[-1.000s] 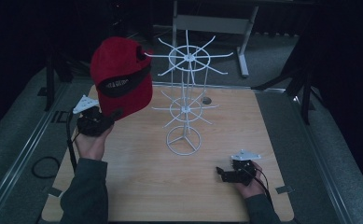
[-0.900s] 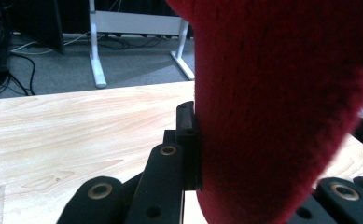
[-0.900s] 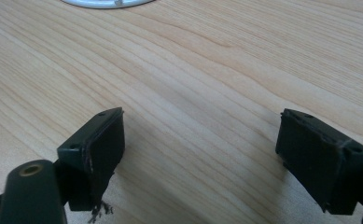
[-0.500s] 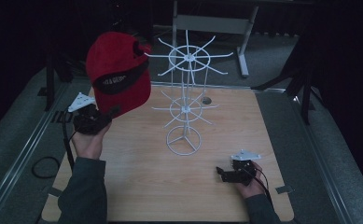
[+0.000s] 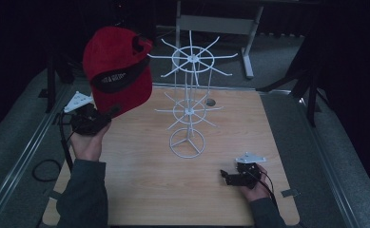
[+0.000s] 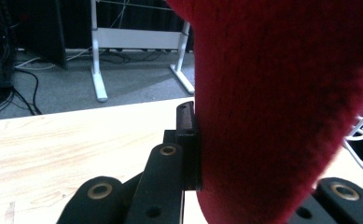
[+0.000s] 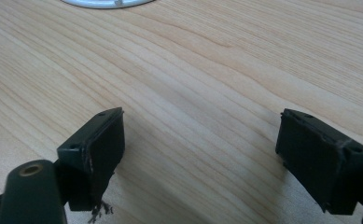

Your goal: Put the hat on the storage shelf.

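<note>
The left gripper (image 5: 107, 115) has its two black jaws pinched tight on the edge of a soft red cloth cap with a black band (image 5: 117, 71). In the left gripper view the red cloth (image 6: 272, 107) sits right against one jaw and hangs over the other. The cap is held up high in the air, above the left side of the light wooden table (image 5: 140, 190). It is lifted near the top ring of a tall white wire rack with thin hooks sticking out all around (image 5: 190, 99). I think the cap is held by its edge and up that high so it can be hung on one of the hooks. It does not touch the rack yet.

The right gripper (image 5: 226, 177) rests low on the table, near the front right corner. Its jaws are wide apart with nothing between them, just bare wood (image 7: 207, 84). It looks like it is waiting out of the way, well apart from the cap. The round white foot of the rack (image 7: 100, 3) lies just ahead of it
</note>
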